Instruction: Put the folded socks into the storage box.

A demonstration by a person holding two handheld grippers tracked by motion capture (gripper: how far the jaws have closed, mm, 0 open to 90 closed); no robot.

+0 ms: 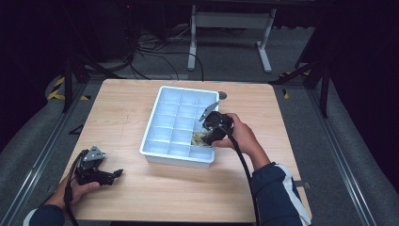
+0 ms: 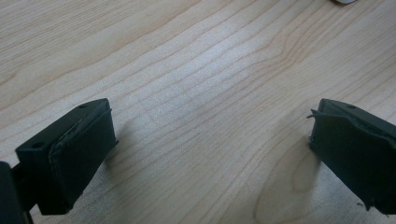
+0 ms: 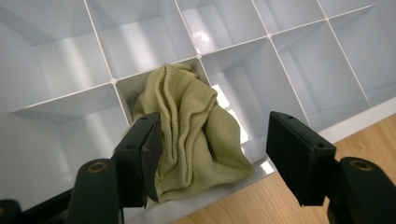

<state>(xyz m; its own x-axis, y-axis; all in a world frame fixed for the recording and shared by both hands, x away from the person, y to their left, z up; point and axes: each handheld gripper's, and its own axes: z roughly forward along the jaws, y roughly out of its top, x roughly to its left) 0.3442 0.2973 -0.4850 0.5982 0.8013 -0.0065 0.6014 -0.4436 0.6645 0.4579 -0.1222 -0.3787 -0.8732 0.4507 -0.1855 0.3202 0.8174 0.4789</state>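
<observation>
Right gripper view shows a crumpled yellow-green knit cloth [image 3: 191, 135] sitting in one compartment at the lower middle of the frame, so looks mostly stowed in the white divider tray [image 3: 70, 60]. Right gripper [image 3: 212, 149] straddles it, jaws spread, gripping nothing. Left gripper [image 2: 210, 158] gapes empty over the wooden table [image 2: 196, 56].

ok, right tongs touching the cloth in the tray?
Touching. In the right gripper view, one pad of the open right tongs presses against the yellow-green knit cloth bunched in a tray compartment; the other pad stands clear of it.
</observation>
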